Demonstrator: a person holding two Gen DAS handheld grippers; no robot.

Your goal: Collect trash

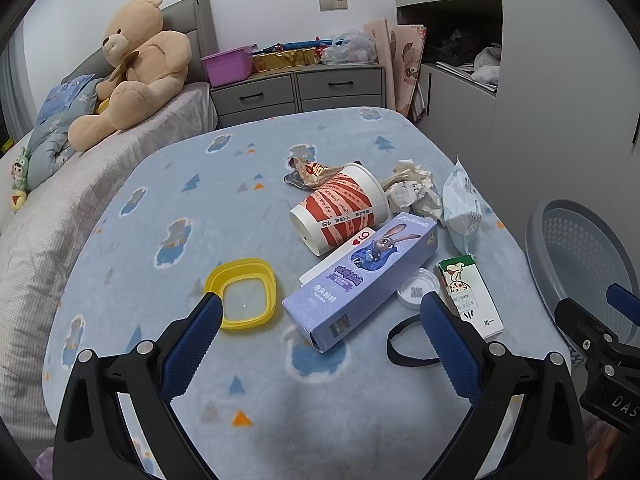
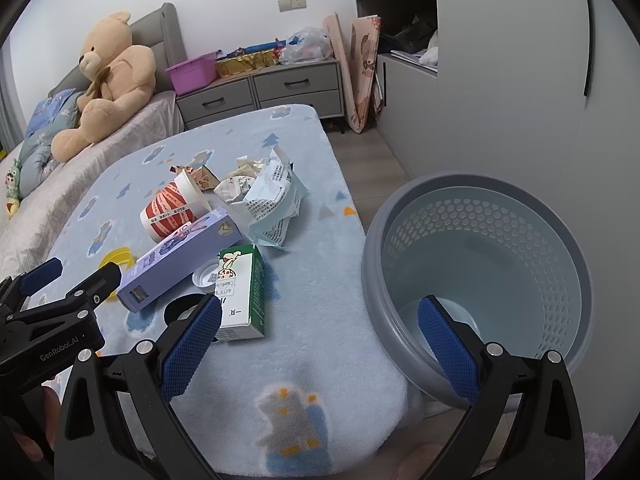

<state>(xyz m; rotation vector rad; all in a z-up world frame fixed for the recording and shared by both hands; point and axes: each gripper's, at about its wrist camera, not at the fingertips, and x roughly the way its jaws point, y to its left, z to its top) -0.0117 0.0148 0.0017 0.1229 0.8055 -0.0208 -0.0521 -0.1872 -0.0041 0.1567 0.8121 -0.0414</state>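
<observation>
Trash lies on a blue blanket (image 1: 200, 208): a purple carton (image 1: 360, 280), a red-striped paper cup (image 1: 340, 210) on its side, a green-white milk carton (image 1: 470, 292), a yellow lid (image 1: 242, 292), a clear round lid (image 1: 418, 286), a black band (image 1: 404, 346), crumpled paper (image 1: 414, 190) and a white wrapper (image 1: 462, 208). My left gripper (image 1: 320, 334) is open and empty, just short of the purple carton. My right gripper (image 2: 320, 334) is open and empty, between the milk carton (image 2: 242, 292) and the empty grey basket (image 2: 480, 272).
The basket stands on the floor off the blanket's right edge. A teddy bear (image 1: 136, 68) sits on the bed at the far left. Grey drawers (image 1: 300, 90) with clutter stand against the back wall. A white cabinet (image 2: 500, 92) is at the right.
</observation>
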